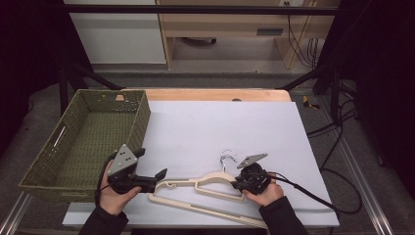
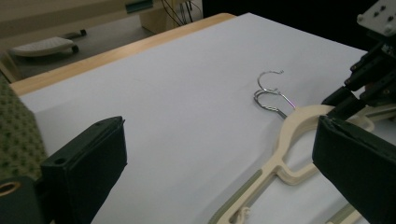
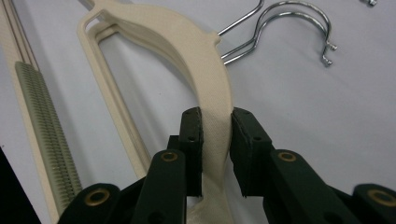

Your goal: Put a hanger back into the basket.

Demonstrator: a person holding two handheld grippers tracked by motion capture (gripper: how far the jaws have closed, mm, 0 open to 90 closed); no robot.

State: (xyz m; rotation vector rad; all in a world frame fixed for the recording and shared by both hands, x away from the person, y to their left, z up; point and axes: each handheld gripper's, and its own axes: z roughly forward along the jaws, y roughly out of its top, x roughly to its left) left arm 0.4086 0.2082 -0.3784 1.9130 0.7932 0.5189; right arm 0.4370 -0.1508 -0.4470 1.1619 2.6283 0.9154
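Hangers (image 1: 205, 188) (cream, stacked pair) on table (image 1: 205, 127) — right gripper (image 3: 217, 140) jaws clamped on shoulder, likely to lift one; left gripper (image 2: 219, 172) jaws apart, empty.

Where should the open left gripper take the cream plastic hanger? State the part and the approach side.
Probably the cream plastic hanger's free left shoulder arm, approached from its left end: it lies flat on the white sheet, pointing at the left gripper, while the right gripper already clamps the other arm.
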